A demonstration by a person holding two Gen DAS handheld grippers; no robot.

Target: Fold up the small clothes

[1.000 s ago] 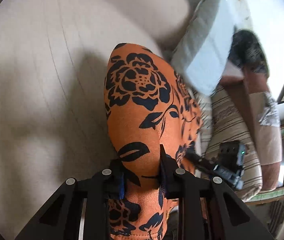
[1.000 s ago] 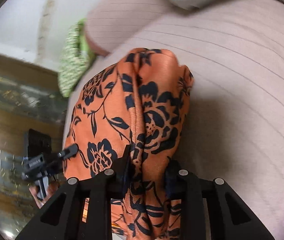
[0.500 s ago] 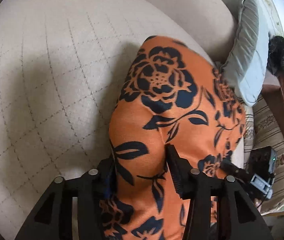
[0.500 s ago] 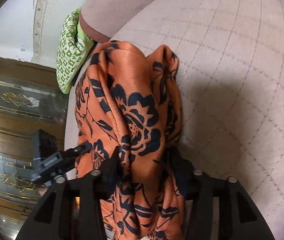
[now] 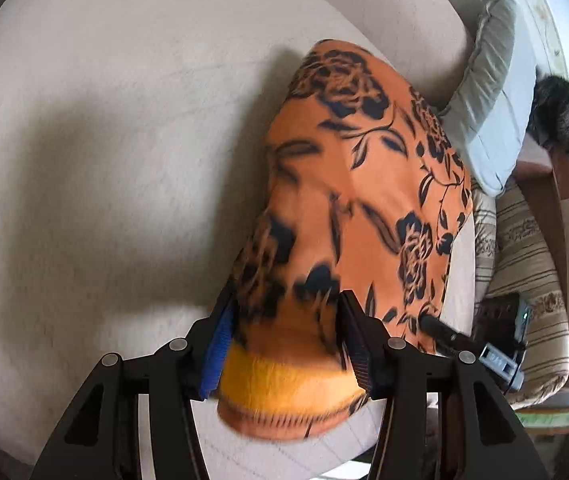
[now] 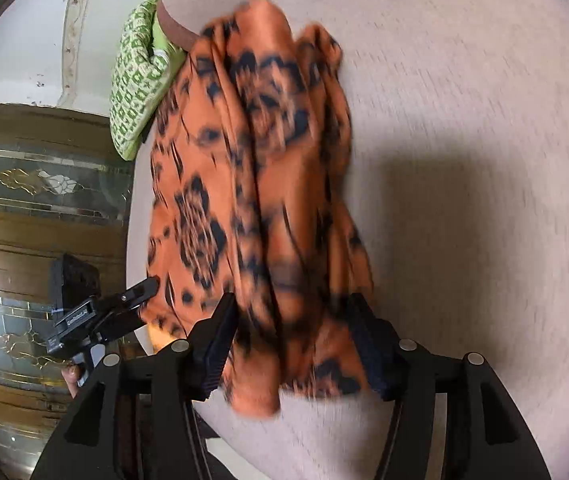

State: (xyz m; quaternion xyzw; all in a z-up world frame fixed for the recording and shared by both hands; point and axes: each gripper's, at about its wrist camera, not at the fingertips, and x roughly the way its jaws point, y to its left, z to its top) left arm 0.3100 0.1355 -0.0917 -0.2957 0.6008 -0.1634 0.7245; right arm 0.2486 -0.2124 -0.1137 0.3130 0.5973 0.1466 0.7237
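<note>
An orange garment with a black flower print (image 5: 356,184) lies bunched on a beige cushion (image 5: 104,140). My left gripper (image 5: 286,340) is open, its jaws spread wide around the garment's near end, which slumps between them. My right gripper (image 6: 294,344) is also open, its jaws wide on either side of the garment's other end (image 6: 268,184). The cloth near both grippers is blurred by motion. Each gripper shows in the other's view, at the garment's edge: the right one (image 5: 484,348) and the left one (image 6: 96,312).
A grey pillow (image 5: 488,92) and a striped cushion (image 5: 524,264) lie to the right in the left wrist view. A green patterned pillow (image 6: 136,76) lies at the cushion's far left in the right wrist view, with a wooden glass-panelled door (image 6: 32,200) beyond it.
Both grippers have opened and let go of the garment, which has dropped onto the cushion. Both have drawn back a little from the cloth.
</note>
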